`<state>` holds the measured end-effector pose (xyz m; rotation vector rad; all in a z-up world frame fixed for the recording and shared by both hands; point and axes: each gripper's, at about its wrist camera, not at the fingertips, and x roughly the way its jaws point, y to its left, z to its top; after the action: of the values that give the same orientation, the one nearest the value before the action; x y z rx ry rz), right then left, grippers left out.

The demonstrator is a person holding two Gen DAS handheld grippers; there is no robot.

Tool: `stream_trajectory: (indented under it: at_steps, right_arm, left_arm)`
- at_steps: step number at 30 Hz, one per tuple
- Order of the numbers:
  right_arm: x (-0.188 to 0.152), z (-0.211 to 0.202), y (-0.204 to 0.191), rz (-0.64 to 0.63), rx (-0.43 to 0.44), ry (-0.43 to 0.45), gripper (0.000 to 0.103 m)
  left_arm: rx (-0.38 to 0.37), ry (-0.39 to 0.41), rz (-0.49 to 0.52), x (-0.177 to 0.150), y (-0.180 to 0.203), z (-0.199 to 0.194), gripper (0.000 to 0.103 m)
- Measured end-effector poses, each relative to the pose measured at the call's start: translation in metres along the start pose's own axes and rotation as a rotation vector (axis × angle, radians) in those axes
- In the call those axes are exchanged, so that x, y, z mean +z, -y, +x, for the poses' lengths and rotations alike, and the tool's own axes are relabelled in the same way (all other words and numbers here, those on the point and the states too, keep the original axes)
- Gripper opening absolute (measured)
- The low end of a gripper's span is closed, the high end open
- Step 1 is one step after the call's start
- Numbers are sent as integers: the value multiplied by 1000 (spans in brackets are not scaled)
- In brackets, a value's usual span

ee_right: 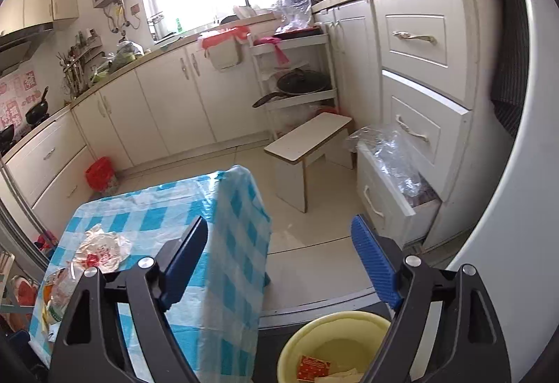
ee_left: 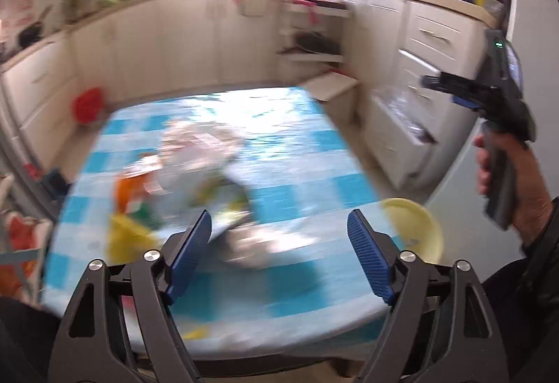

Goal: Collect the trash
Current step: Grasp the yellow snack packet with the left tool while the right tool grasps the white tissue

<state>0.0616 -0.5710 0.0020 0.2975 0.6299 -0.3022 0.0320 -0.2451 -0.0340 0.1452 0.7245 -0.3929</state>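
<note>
The left wrist view is blurred by motion. A table with a blue-and-white checked cloth [ee_left: 297, 173] carries a heap of trash: crumpled clear bags [ee_left: 199, 145], an orange packet [ee_left: 127, 190] and a yellow wrapper [ee_left: 122, 232]. My left gripper [ee_left: 279, 243] is open above the table's near part with nothing between its fingers. A yellow basin [ee_right: 307, 341] sits low beside the table and holds a red packet [ee_right: 312, 367] and some paper. My right gripper [ee_right: 279, 260] is open and empty, above the floor just past the basin. A clear bag with red print [ee_right: 101, 248] lies on the cloth.
A low white stool [ee_right: 307, 145] stands on the floor beyond the table. A red bin [ee_right: 101, 175] sits by the far cabinets. At the right, an open bottom drawer [ee_right: 384, 204] is stuffed with plastic bags. A shelf rack [ee_right: 300, 93] holds pans.
</note>
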Motion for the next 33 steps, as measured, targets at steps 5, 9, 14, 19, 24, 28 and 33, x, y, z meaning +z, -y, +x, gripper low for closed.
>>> stream_trajectory:
  at_steps: [5,9,14,19,24,28,33]
  right_arm:
    - [-5,3,-46,-96,80,-18,85]
    - [-21,5,-80,-148,143,-64,85]
    - [-48,12,-122,-251,235,-159,85]
    - [-80,18,-159,-446,339,-283,85]
    - [-110,11,-184,-568,454,-347,85]
    - [-130,11,-206,-637,503,-378,85]
    - [-149,9,-231,-715,524,-375,85]
  left_arm:
    - [158,-81,-28,-31,-69,3,83]
    - [202,-109,3,-48,-83,14,83]
    - [363,-82,143,-56,-69,33,83]
    - [373,-113,188,-59,-66,49,83]
    - [298,-167,119,-58,-76,57,25]
    - [273,-164,66,-57,-88,53,9]
    - [257,-120,37,-51,-97,32,5]
